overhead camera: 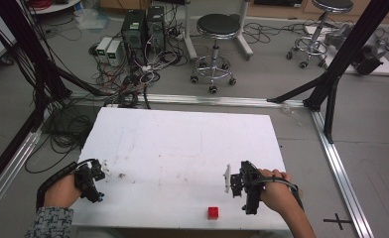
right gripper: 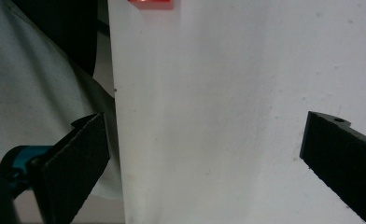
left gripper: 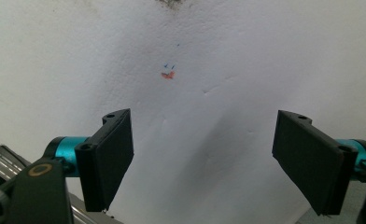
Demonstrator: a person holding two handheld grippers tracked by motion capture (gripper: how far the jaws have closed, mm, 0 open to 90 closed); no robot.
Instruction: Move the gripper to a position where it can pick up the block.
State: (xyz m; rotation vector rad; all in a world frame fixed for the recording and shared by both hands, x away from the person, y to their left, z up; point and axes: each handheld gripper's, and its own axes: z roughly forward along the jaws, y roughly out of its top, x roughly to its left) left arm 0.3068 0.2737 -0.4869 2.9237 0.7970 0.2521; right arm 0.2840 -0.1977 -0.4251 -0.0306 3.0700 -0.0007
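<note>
Red block [overhead camera: 213, 212] sits near the table's [overhead camera: 182, 144] front edge, about five o'clock from the board's middle, touching nothing. My right gripper [overhead camera: 230, 182] hovers close by at the block's one o'clock, jaws spread wide and empty; its own view catches the block [right gripper: 151, 3] at twelve o'clock. Well apart, at nine o'clock, my left gripper [overhead camera: 103, 174] is released too, jaws parted over bare white tabletop with small orange and blue marks [left gripper: 168, 73].

Left gripper [overhead camera: 103, 173] held low at the left, jaws spread wide, nothing between. Right gripper [overhead camera: 228, 179] held low at the right, jaws wide apart, empty. Left hand [overhead camera: 63, 191] and right hand [overhead camera: 277, 191] each wrapped around a handle.
</note>
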